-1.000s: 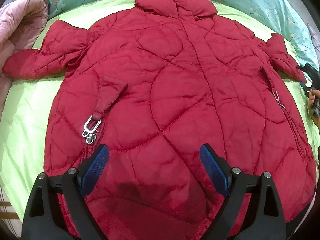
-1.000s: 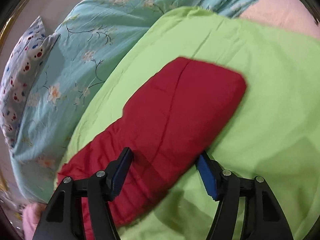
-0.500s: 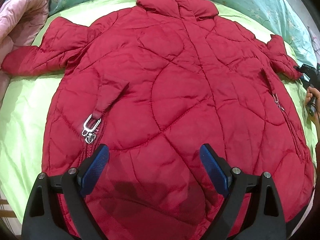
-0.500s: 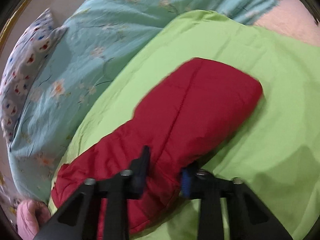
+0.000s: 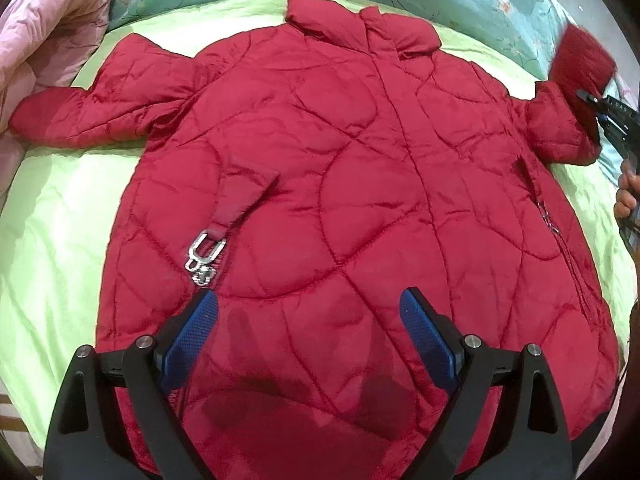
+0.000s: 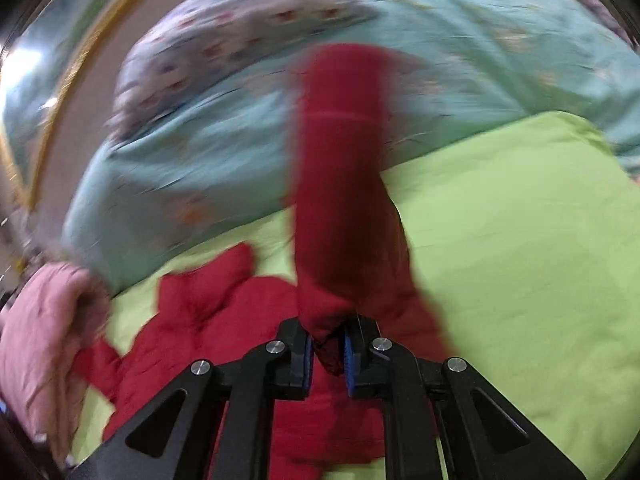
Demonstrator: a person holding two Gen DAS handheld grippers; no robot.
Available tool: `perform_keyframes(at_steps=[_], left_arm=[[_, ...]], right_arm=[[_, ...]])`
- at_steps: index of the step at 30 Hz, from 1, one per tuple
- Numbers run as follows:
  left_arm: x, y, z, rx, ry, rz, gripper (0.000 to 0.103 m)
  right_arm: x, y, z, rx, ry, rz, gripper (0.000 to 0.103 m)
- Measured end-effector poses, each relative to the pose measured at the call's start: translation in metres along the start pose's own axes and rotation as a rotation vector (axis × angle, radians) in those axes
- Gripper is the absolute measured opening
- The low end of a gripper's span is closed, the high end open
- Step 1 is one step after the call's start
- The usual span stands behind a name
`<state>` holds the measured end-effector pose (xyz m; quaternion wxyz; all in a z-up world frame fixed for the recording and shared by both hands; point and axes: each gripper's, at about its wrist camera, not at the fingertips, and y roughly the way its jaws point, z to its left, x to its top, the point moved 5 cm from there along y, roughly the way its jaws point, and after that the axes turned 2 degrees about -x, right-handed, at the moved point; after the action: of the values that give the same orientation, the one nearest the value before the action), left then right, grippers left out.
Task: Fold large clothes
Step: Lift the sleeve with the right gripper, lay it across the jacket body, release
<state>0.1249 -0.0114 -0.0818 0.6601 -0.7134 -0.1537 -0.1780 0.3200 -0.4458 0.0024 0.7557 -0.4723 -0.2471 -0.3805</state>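
**Right sleeve pinched and lifted; left gripper open over the hem**

Your right gripper is clamped on the coat's right sleeve. Its jaws have just closed, and red fabric is bunched between the blue pads. The sleeve stands up off the sheet in front of the camera, cuff end highest, against the teal quilt. That view is smeared with motion blur, so fine detail on the fabric is not readable.

From your left wrist view, the same sleeve shows at the far right edge, raised, with the right gripper biting it and your right hand on the handle below.

Your left gripper hangs over the lower part of the coat, jaws wide apart, nothing between the pads. Whether the fingers touch the fabric, you cannot tell from here.

The coat lies front up, spread flat on the green sheet, collar toward the teal quilt. Its left sleeve stretches flat to the left, cuff touching the pink blanket. A red strap with a metal buckle lies on the coat's left half, just beyond the left finger. A patterned pillow sits on the quilt beyond the raised sleeve.
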Motion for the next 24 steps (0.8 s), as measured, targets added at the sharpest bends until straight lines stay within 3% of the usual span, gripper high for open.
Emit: perform_keyframes(at_steps=[6, 11, 17, 24], left_arm=[[0.004, -0.007, 0.018, -0.018, -0.039, -0.029, 0.093], [0.011, -0.013, 0.038, -0.053, -0.097, -0.054, 0.093], [0.022, -0.019, 0.066, -0.094, -0.167, -0.089, 0.093], [0.045, -0.012, 0.091, -0.193, -0.238, -0.107, 0.093]], right_arm=[[-0.018, 0.011, 0.091, 0.174, -0.094, 0.069, 0.008], [-0.049, 0.029, 0.156, 0.256, -0.186, 0.149, 0.008], [-0.09, 0.058, 0.213, 0.314, -0.259, 0.239, 0.008], [-0.139, 0.098, 0.267, 0.306, -0.356, 0.317, 0.007]])
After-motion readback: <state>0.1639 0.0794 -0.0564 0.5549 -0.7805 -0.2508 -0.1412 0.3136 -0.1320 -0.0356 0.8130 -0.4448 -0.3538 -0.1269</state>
